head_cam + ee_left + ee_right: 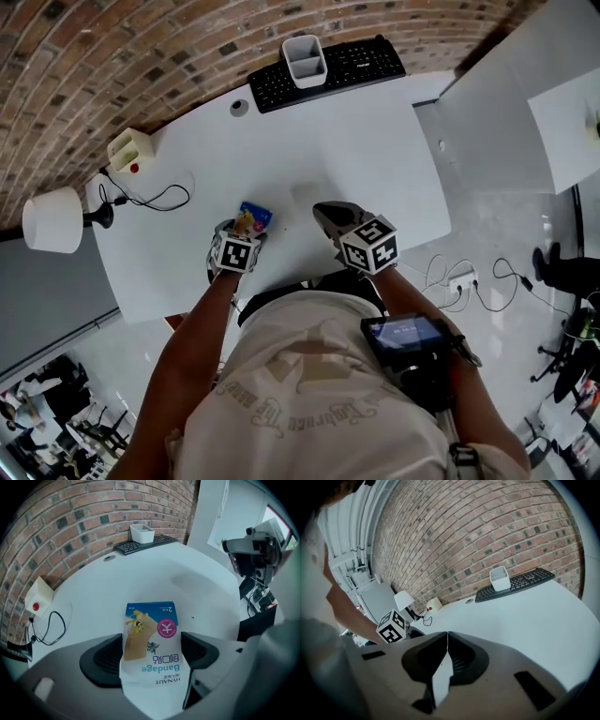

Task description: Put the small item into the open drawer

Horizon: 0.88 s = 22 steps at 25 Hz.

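Observation:
A small bandage packet [254, 218], blue and white with a cartoon print, is held just above the white desk [375, 150] near its front edge. My left gripper [246, 227] is shut on it; in the left gripper view the packet [152, 639] sits flat between the two dark jaws of the left gripper [150, 657]. My right gripper [325, 215] hovers beside it to the right, shut with nothing held; in its own view the right gripper [447, 638] shows its jaws pressed together. No open drawer can be made out in any view.
A black keyboard [328, 70] with a white cup [305, 61] lies at the desk's far edge. A white lamp [52, 220], a small box with a red button [129, 150] and a black cable [155, 199] sit at the left. White cabinets [506, 84] stand right.

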Tool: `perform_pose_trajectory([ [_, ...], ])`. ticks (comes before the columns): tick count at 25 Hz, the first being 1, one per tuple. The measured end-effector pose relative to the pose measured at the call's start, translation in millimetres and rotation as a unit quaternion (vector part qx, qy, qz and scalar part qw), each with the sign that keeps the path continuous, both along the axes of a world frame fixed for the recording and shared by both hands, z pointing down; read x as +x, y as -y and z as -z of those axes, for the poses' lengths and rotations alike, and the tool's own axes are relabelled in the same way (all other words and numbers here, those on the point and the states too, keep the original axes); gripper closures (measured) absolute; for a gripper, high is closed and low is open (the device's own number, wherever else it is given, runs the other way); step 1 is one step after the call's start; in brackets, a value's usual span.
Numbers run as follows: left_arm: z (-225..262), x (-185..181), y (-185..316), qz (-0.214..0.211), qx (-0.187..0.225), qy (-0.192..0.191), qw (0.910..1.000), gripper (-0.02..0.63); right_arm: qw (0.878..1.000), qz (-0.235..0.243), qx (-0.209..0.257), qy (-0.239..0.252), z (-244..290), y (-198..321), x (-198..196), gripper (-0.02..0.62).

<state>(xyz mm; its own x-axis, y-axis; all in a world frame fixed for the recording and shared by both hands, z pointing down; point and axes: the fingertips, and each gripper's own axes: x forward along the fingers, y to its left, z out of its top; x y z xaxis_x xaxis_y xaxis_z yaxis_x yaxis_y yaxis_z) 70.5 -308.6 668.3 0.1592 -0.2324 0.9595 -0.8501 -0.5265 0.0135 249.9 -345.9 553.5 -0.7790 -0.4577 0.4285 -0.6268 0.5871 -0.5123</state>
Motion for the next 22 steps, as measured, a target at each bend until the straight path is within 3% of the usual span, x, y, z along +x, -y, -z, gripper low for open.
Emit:
perform_pose_trajectory([
  [9, 25.7, 0.1, -15.4, 0.017, 0.044, -0.028, 0.9985, 0.216, 0.999, 0.033, 0.004, 0.004, 6.4, -4.7, -25.9, 0.589],
  [14, 45.6, -15.6, -19.8, 0.036, 0.074, -0.046, 0.9955, 0.222, 0.998, 0.057, 0.012, 0.014, 13.3, -7.7, -60.9, 0.589],
  [22, 57.1, -27.0, -43.7, 0.074, 0.100, -0.051, 0.9909, 0.227, 0.996, 0.081, 0.017, 0.023, 15.8, -17.1, -79.7, 0.589],
])
